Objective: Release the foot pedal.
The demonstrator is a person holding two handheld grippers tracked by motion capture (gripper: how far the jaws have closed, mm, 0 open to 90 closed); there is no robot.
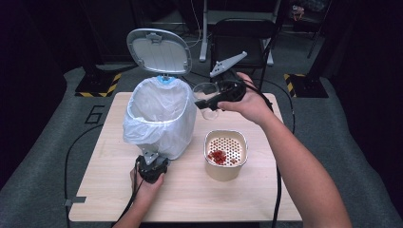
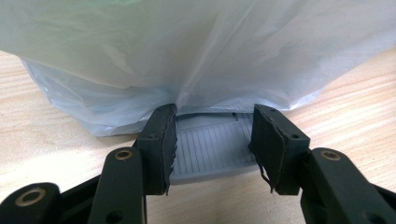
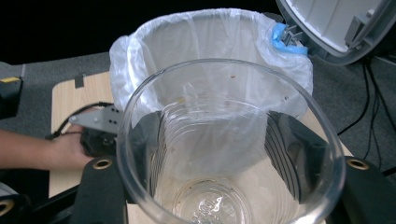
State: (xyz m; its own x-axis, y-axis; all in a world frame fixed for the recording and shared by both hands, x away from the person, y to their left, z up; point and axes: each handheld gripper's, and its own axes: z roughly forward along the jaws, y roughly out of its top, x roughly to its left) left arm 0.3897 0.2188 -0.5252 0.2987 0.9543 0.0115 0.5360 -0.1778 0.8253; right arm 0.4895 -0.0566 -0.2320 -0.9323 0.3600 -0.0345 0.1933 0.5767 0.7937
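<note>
Glass cup pinched by right gripper | left gripper jaws spread at bin pedal

The grey ribbed plastic pedal is partly hidden under the draped translucent white bin liner, which is cut off by the left gripper view's top edge. The small red pieces in the perforated beige container cannot be identified.
</note>
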